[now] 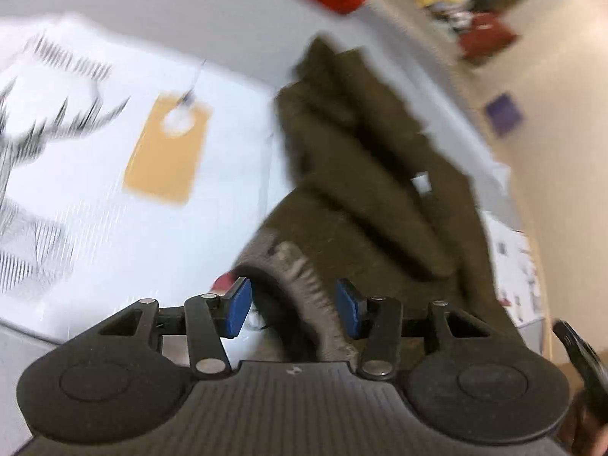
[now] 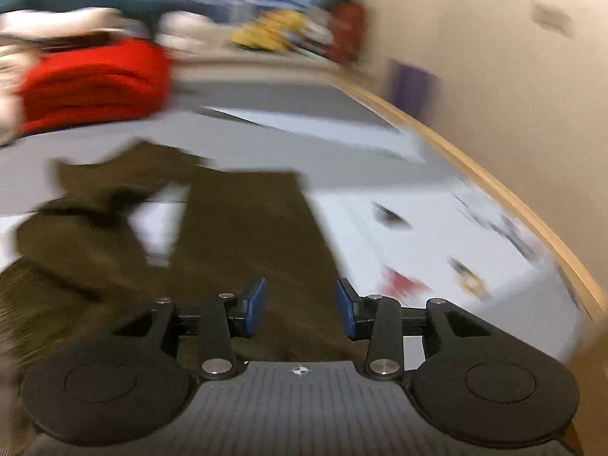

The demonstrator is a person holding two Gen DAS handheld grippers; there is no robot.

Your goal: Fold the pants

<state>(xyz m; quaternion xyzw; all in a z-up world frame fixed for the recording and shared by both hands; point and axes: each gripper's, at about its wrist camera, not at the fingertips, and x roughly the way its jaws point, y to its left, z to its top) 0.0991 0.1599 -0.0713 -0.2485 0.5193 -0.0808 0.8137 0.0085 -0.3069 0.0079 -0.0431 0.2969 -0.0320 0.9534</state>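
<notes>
The olive-brown pants (image 1: 364,174) lie crumpled on the white table (image 1: 95,197), legs extending away. The left gripper (image 1: 292,309) has its jaws spread, with the grey waistband (image 1: 315,296) passing between them. The right gripper (image 2: 300,309) is also spread, over a pant leg; contact is uncertain owing to motion blur. A red folded garment (image 2: 95,83) sits beyond.

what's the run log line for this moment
left gripper: open, at waistband | right gripper: open, over a leg | pants: olive, unfolded on table

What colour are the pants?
Dark olive-brown pants, clearest in the right wrist view.
</notes>
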